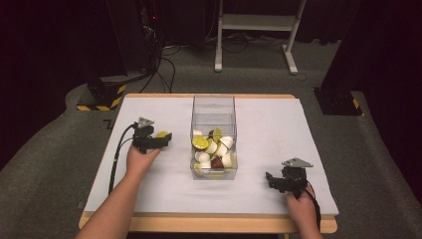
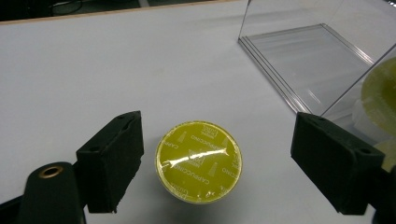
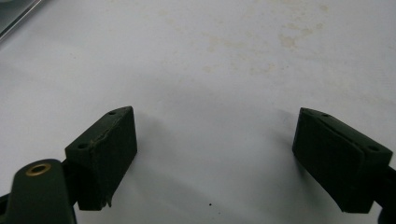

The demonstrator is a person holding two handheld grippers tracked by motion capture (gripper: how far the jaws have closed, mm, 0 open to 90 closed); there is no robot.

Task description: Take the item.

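2 grippers rest wide open: the left gripper has its fingers either side of a yellow capsule, untouched; the right gripper holds nothing above the white surface.

White-topped table; clear box at centre, yellow capsule left of it.

I am working in a lab or test room: my table is wrapped in a white sheet and stands on grey carpet, with cables on the floor beyond its far left corner, hazard-striped stand bases, and a white desk frame in the dark behind.
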